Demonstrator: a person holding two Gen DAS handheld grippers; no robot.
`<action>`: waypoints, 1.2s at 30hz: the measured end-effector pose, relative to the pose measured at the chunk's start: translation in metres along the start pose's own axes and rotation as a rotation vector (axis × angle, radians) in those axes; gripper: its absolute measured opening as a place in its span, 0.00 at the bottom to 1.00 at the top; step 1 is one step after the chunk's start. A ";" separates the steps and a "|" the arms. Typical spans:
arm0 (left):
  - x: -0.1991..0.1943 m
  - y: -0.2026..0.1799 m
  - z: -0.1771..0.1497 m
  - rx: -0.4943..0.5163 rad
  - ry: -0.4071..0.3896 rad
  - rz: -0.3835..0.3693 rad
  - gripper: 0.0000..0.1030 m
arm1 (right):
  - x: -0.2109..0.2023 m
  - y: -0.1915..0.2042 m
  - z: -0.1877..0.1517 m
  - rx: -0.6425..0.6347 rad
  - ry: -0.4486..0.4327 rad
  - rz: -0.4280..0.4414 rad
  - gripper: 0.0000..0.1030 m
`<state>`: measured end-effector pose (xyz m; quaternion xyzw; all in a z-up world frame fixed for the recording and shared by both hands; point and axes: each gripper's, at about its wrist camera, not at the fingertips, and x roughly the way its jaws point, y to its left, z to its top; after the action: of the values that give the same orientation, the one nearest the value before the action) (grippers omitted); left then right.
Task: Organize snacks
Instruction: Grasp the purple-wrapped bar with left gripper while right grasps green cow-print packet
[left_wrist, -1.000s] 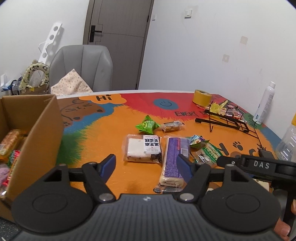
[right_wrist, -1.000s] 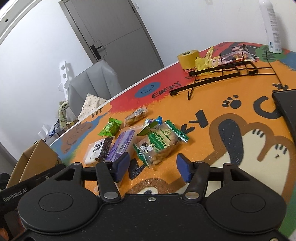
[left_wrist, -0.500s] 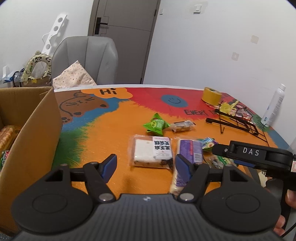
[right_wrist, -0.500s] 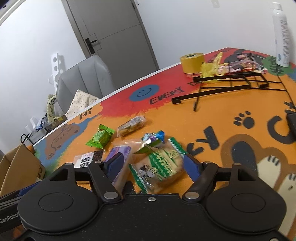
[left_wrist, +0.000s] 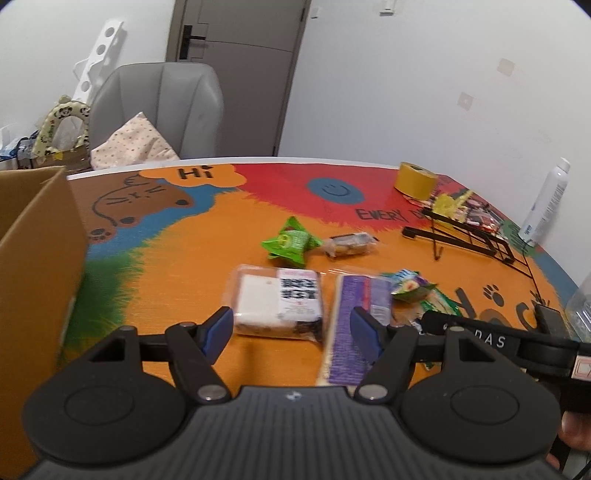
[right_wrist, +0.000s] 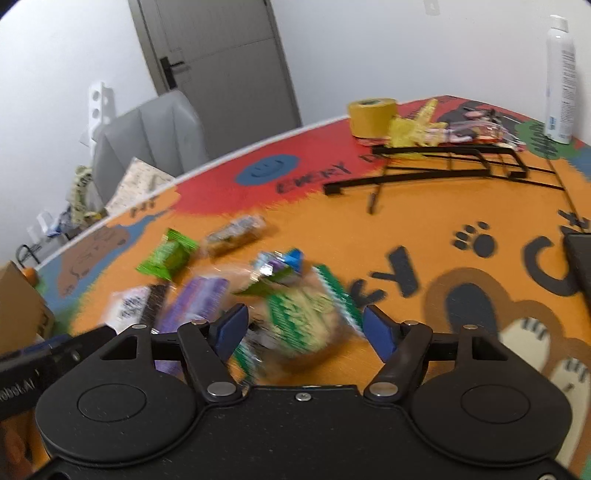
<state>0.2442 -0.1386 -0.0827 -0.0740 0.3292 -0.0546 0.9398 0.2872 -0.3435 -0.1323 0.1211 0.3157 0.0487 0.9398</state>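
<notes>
Left gripper (left_wrist: 291, 328): hanging open and empty over the cake pack (left_wrist: 277, 302)
Right gripper (right_wrist: 303, 328): jaws just closing slightly, open around the green bag (right_wrist: 300, 320), not pressing
Risk: purple pack (left_wrist: 354, 325) lying beside both, snagging likely
Box (left_wrist: 37, 258): standing left

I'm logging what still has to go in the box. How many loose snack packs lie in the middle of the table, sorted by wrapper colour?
Green wrappers: 2, a small green pouch and a green-and-white biscuit bag.
Purple wrapper: 1, a long purple bar.
Clear wrappers: 2, a white cake slice and a small brown bar.
Blue-and-green foil: 1.
Total: 6.
</notes>
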 end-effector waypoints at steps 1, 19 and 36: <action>0.000 -0.004 -0.001 0.008 0.002 -0.005 0.67 | -0.002 -0.006 -0.002 0.016 0.001 0.017 0.66; 0.018 -0.035 -0.022 0.107 0.075 -0.051 0.33 | -0.018 -0.034 -0.006 0.075 -0.008 0.035 0.53; 0.005 -0.023 -0.008 0.071 0.041 -0.113 0.15 | 0.009 0.003 0.006 0.026 0.006 0.042 0.64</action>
<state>0.2416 -0.1633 -0.0881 -0.0582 0.3415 -0.1208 0.9303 0.2978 -0.3404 -0.1323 0.1397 0.3164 0.0646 0.9361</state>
